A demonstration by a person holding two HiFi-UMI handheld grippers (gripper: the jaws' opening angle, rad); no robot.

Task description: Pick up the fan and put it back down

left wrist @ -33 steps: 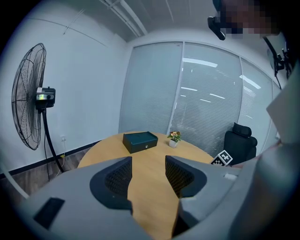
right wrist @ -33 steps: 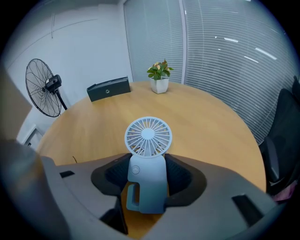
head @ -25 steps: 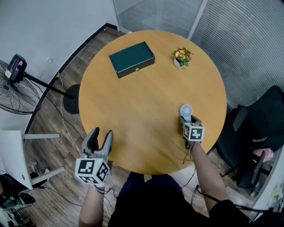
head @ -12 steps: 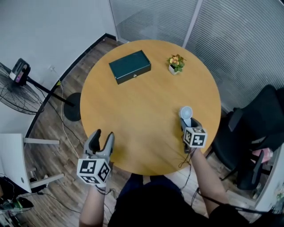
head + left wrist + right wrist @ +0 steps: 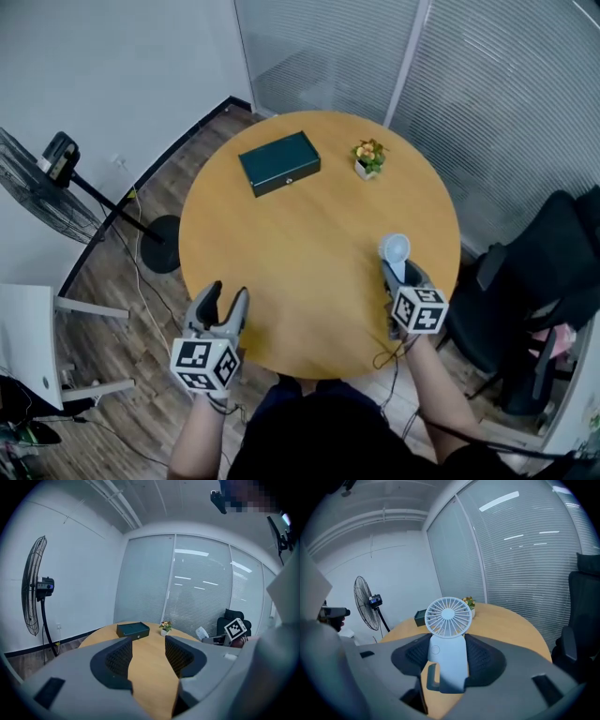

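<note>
Fan point(image 5: 446, 616) clamped low on handle between right gripper point(image 5: 449, 654) pads, head upright beyond jaw tips, seemingly lifted clear of table point(image 5: 300, 234) below; set-down pending. Left gripper point(image 5: 147, 654) open, empty, parked aside, likely unneeded.

The round wooden table point(image 5: 309, 244) bears a dark green box point(image 5: 279, 162) and a potted plant point(image 5: 367, 157).

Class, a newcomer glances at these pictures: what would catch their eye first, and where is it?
The small pale hand fan, gripped by its handle in the right gripper, at the near right side of the round wooden table. Next, the dark green box and potted flowers at its far side. The left gripper hangs open, empty.
</note>
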